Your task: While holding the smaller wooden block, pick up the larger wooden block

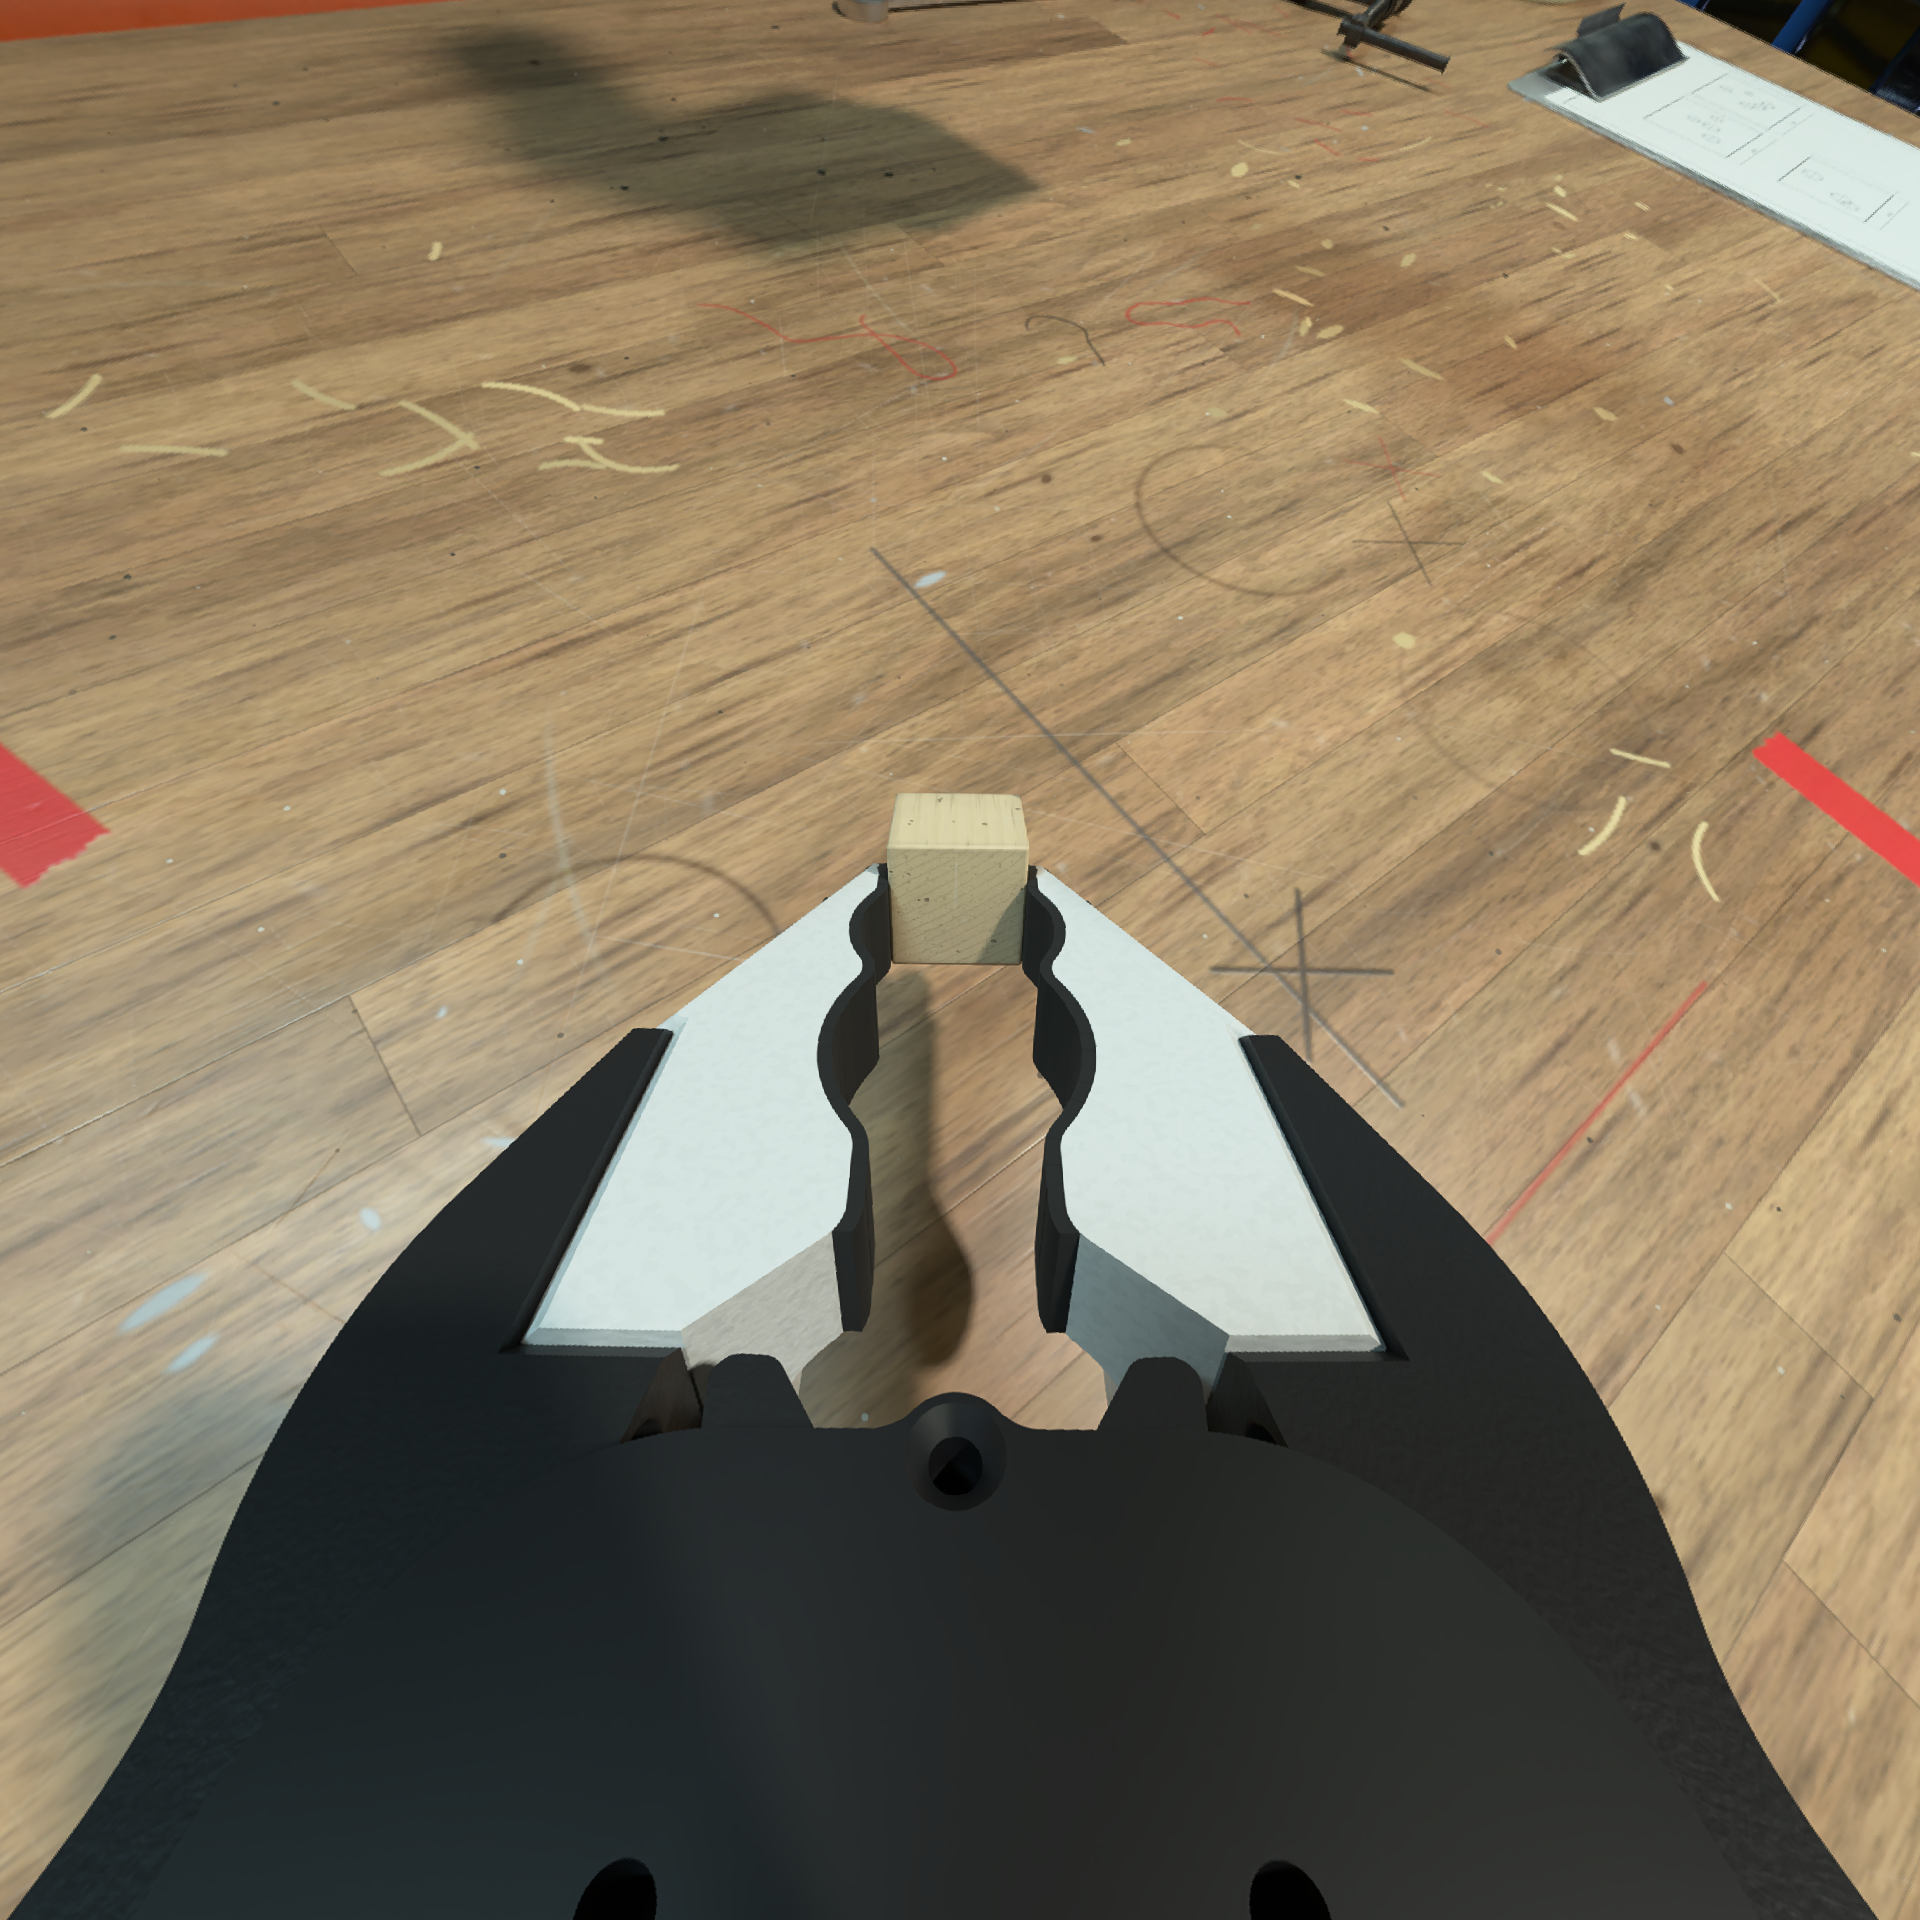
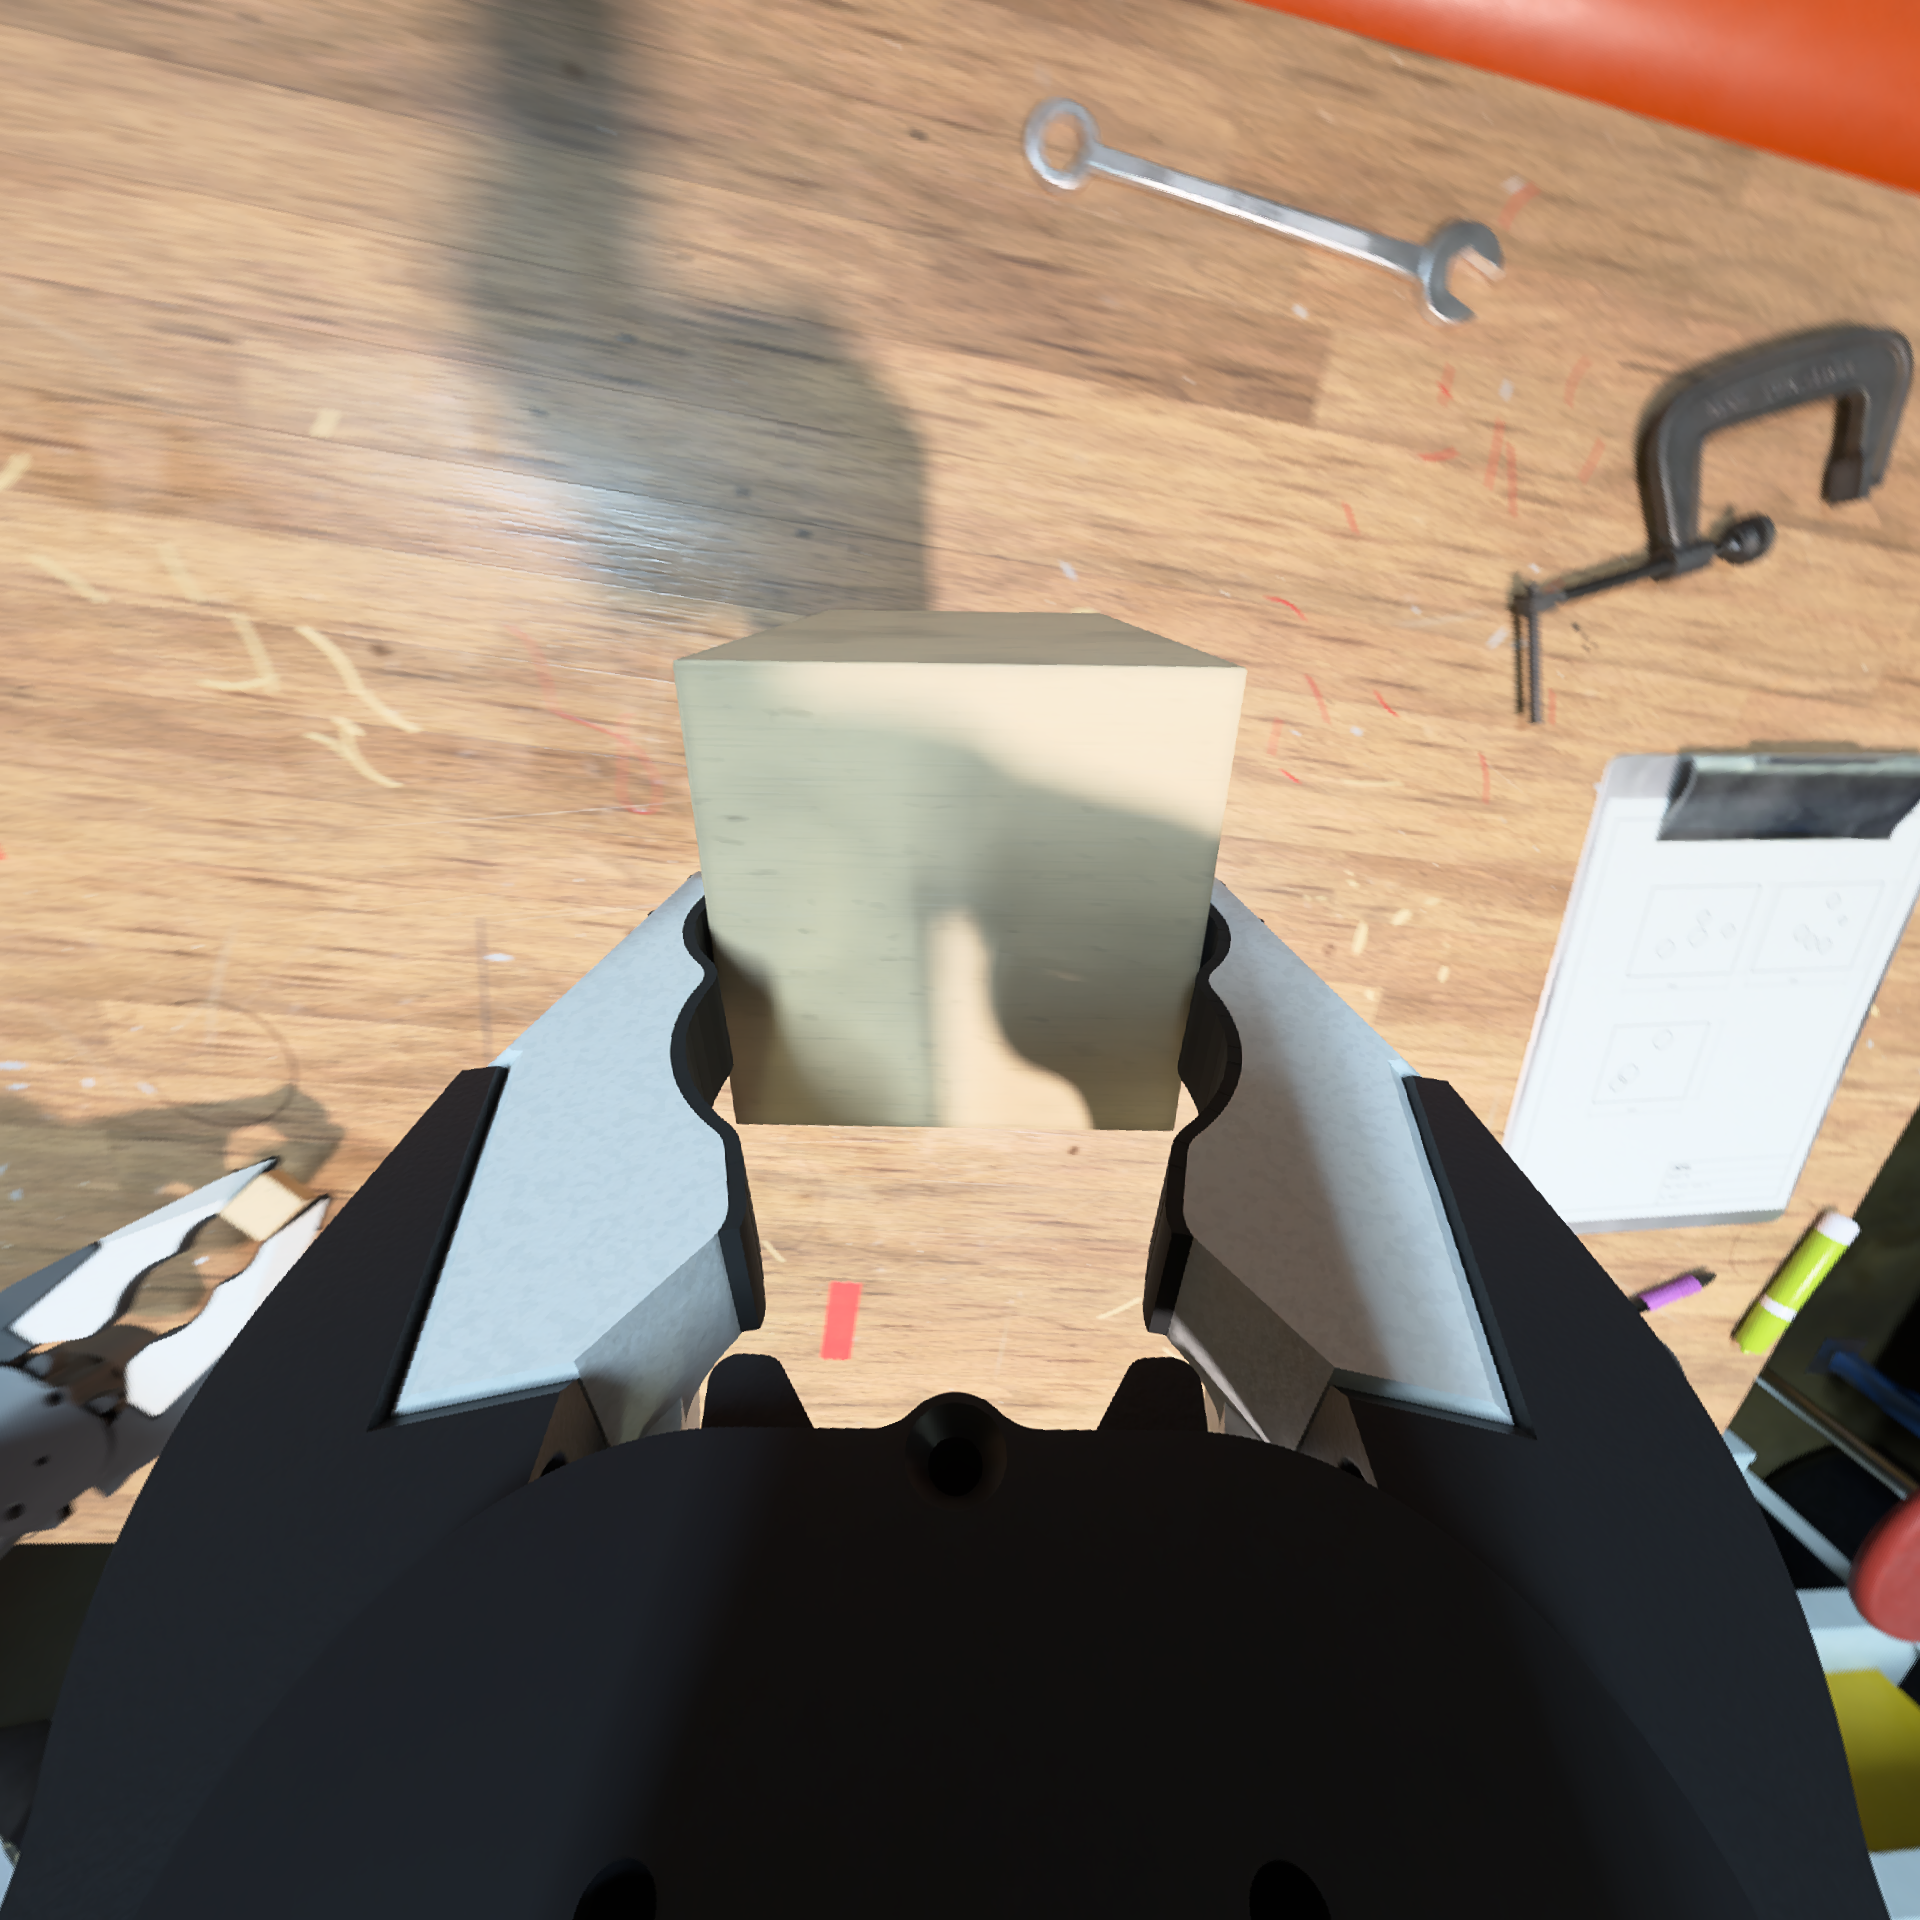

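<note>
My left gripper (image 1: pixel 958 883) is shut on the smaller wooden block (image 1: pixel 956 904), a pale cube held at its fingertips above the wooden table (image 1: pixel 520 644). My right gripper (image 2: pixel 958 914) is shut on the larger wooden block (image 2: pixel 956 831), a pale cube pinched on both sides at the fingertips. The larger block's shadow lies apart from it on the table, so it appears held off the surface. The left gripper (image 2: pixel 272 1195) with the smaller block (image 2: pixel 265 1205) also shows at the lower left of the right wrist view.
A steel wrench (image 2: pixel 1257 208), a dark C-clamp (image 2: pixel 1766 447) and a clipboard with paper (image 2: pixel 1704 987) lie to the right on the table. Markers (image 2: pixel 1792 1288) and other items sit at the right edge. Red tape strips (image 1: pixel 1839 805) and wood shavings mark the surface.
</note>
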Controlling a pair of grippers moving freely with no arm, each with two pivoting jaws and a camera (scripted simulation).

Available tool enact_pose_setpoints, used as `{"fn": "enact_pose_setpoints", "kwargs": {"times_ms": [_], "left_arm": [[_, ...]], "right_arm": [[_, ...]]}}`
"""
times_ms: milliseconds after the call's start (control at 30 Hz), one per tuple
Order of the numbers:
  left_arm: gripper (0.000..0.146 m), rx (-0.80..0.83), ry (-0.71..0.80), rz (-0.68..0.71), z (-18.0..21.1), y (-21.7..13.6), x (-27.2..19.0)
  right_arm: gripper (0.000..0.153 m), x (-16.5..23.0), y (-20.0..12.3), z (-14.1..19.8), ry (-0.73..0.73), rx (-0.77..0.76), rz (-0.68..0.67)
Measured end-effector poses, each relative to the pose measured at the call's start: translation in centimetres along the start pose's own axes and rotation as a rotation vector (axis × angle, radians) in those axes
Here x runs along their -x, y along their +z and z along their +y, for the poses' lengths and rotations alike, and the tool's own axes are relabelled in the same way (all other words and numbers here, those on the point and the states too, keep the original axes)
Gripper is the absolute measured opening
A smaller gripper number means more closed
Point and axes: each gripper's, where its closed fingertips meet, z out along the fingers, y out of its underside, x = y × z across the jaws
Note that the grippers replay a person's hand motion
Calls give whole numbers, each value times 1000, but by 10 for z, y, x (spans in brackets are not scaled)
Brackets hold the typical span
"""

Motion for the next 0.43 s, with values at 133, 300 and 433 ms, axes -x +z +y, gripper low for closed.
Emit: {"fn": "enact_pose_setpoints", "kwargs": {"times_ms": [133, 300, 433], "left_arm": [[24, -5, -15, -24, -1, -1, 8], [24, -18, -68, -56, -2, -4, 26], [24, -3, -89, -74, 1, -3, 36]], "right_arm": [[89, -63, 31, 15, 52, 50, 11], [89, -119, 91, 29, 49, 113, 32], [89, -134, 144, 40, 73, 169, -22]]}}
